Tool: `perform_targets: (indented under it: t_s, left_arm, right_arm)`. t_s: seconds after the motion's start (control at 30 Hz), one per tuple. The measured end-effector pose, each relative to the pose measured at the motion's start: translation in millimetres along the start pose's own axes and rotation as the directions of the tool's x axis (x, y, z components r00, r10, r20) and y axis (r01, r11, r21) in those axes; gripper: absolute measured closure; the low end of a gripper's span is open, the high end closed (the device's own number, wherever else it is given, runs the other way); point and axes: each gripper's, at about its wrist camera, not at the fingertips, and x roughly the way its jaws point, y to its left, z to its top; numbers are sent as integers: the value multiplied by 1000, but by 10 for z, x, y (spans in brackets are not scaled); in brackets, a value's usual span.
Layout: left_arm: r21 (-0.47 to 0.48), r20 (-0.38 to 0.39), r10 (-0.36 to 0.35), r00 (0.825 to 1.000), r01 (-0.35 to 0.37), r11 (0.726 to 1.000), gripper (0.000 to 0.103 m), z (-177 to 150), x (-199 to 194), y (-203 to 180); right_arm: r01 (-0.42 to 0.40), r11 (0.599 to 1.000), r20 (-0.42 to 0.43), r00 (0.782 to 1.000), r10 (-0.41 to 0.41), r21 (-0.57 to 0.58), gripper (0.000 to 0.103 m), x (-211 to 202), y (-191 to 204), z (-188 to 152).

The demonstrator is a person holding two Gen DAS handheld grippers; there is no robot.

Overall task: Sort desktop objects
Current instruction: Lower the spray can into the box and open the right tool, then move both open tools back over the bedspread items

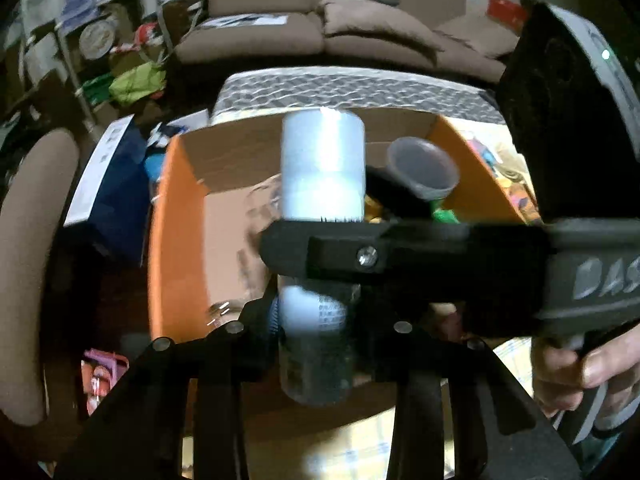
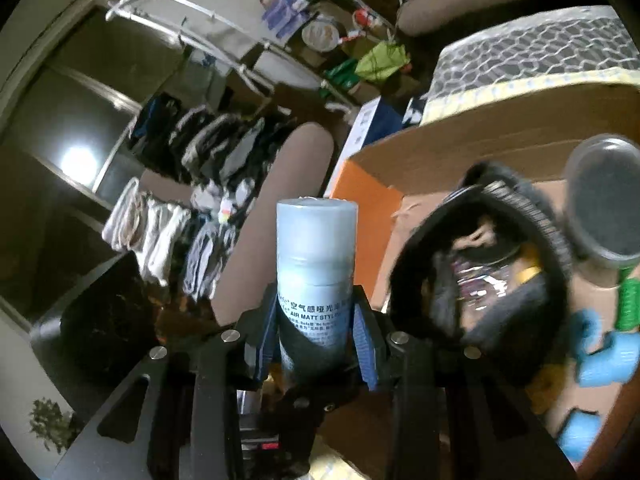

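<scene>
A pale blue spray can is held upright over the open orange cardboard box. My left gripper is shut on its lower body. My right gripper also clamps the same can, its blue pads pressed on both sides. From the left wrist view the right gripper's black finger crosses in front of the can from the right, held by a hand.
The box holds a black pouch with items inside, a grey-lidded container, green and blue objects. A brown sofa, a patterned cushion and a blue-white box lie beyond. A clothes rack stands on the left.
</scene>
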Motion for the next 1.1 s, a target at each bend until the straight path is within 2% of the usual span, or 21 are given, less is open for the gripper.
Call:
perform_targets:
  t_s: [0.17,0.27,0.43,0.53,0.6,0.63,0.67,0.7,0.8,0.87,0.97,1.1]
  left_arm:
    - [-29,-46,43,998,-44,999,71,-99,53,253]
    - [-14,-90,77,993,-78,997,71,-149,158,301]
    - [29,-116,131,985,-129,991,69,-182,237,262]
    - [37,-118,127,985,-124,992,64,-190,251,243]
    - [39,-119,126,985,-122,992,61,-188,271,262]
    - [35,-118,126,985,-123,992,57,-190,271,263]
    - [30,-114,128,985,-125,992,53,-190,260,266]
    - [14,-110,118,987,-117,993,52,-186,242,268]
    - [-18,-81,110,991,-112,994,49,-142,171,305]
    - [-44,-50,120,991,-122,992,38,-96,109,347]
    - [-112,5,112,994,-111,988,38,-31,-17,431]
    - [-179,68,104,992,-90,980,37,43,-149,488]
  right_arm:
    - [49,999,-80,996,-50,-17,68,417,49,-113]
    - [93,995,-121,988,-97,-40,68,626,48,-183]
    - [128,991,-151,979,-134,-48,67,760,4,-223]
    - [132,990,-147,979,-138,-47,66,754,-6,-204]
    - [146,988,-141,978,-151,-46,63,723,-6,-190]
    - [147,988,-138,979,-152,-45,58,709,-6,-187]
    - [146,989,-131,980,-149,-37,51,675,-13,-174]
    - [131,991,-122,984,-133,-26,49,642,-22,-161]
    - [94,995,-91,992,-92,23,47,505,-54,-94]
    - [89,996,-51,995,-88,13,45,355,-16,-35]
    - [86,996,-8,996,-86,13,39,148,24,39]
    - [131,991,41,991,-130,-12,34,-170,63,86]
